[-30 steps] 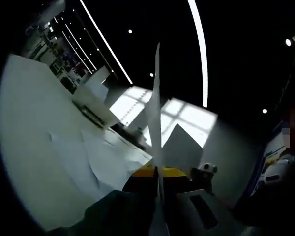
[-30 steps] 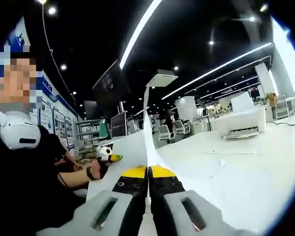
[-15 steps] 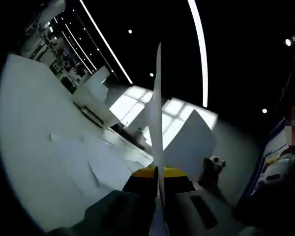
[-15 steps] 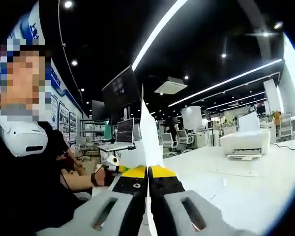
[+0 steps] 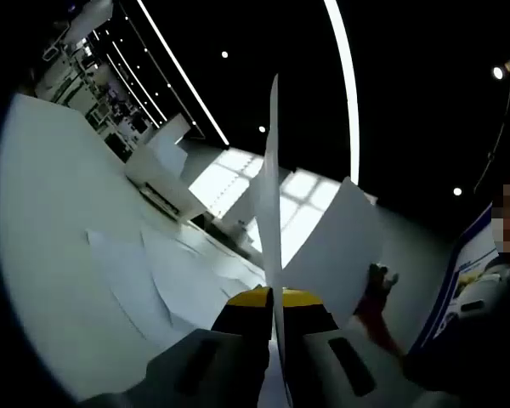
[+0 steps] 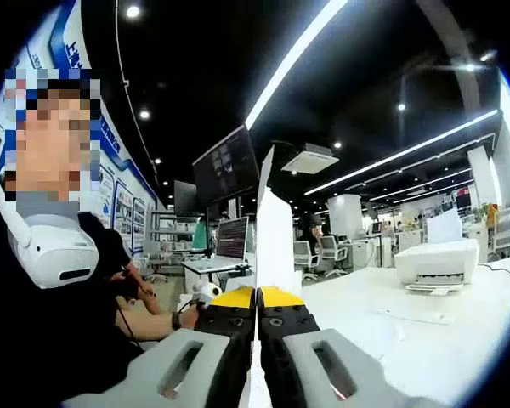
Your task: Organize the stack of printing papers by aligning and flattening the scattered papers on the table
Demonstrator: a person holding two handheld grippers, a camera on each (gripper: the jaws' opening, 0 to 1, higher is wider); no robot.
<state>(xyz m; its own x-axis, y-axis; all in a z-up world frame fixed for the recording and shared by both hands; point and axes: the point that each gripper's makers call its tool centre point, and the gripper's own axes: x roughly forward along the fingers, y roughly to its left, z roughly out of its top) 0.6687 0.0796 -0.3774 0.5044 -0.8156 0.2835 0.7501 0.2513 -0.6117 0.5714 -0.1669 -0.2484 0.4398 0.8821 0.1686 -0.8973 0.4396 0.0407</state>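
Note:
In the left gripper view my left gripper (image 5: 271, 297) is shut on a white sheet of paper (image 5: 270, 187) that stands edge-on, rising straight up from the yellow-tipped jaws. Another sheet (image 5: 336, 252) is lifted to its right, with a hand (image 5: 376, 285) behind it. Several loose sheets (image 5: 157, 276) lie spread on the white table (image 5: 51, 221). In the right gripper view my right gripper (image 6: 257, 297) is shut on a white sheet (image 6: 275, 242), also seen nearly edge-on and raised off the table (image 6: 408, 327).
A white printer (image 6: 436, 264) stands on the table at the right, with a sheet (image 6: 412, 314) lying before it. A white box (image 5: 163, 174) sits far across the table. The person (image 6: 51, 255) is at the left, with monitors (image 6: 225, 166) and desks behind.
Both views have tilted upward as the held sheets rose. The lifted sheet at the right of the left gripper view has climbed and grown larger, and a hand shows behind it.

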